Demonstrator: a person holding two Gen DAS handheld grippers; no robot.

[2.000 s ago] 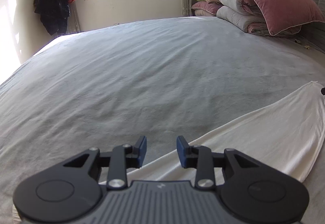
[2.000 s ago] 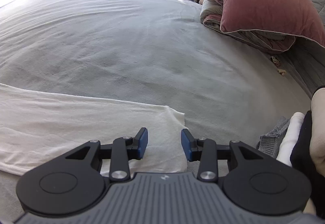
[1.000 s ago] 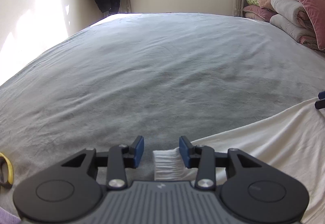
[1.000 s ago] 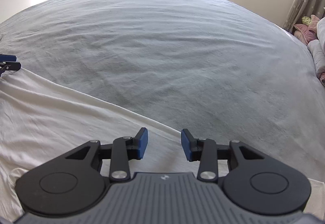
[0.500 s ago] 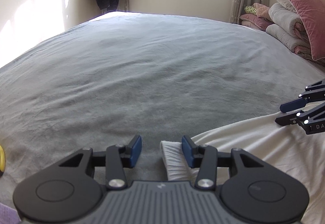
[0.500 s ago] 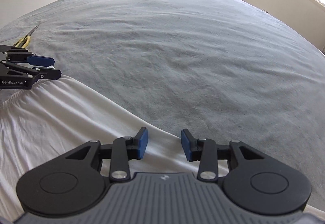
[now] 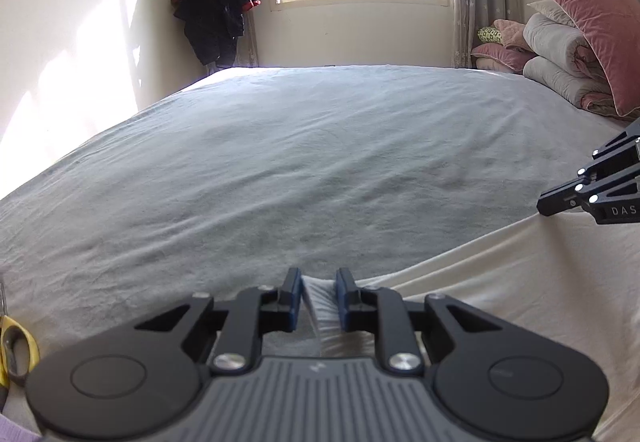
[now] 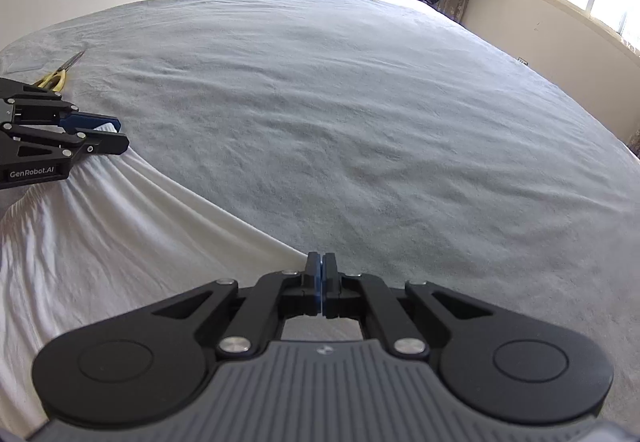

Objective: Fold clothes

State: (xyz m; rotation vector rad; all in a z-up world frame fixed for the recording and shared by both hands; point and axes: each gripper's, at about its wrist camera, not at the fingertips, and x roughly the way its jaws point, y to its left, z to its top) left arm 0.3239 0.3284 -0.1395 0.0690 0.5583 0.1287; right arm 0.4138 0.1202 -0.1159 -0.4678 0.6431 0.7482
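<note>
Grey bedspread [image 7: 280, 169] is carrying a white garment [image 8: 100, 242] along its near edge.
Left gripper [image 7: 318, 296], jaws just narrowing, is pinching the garment's ribbed corner; right gripper [image 8: 321, 274], jaws just closing fully, is meeting at the cloth's far edge.

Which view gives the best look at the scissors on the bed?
The right wrist view: the scissors lie whole on the bed, yellow handles and blades visible, beyond the left gripper. The left wrist view catches only a yellow handle at its edge.
</note>
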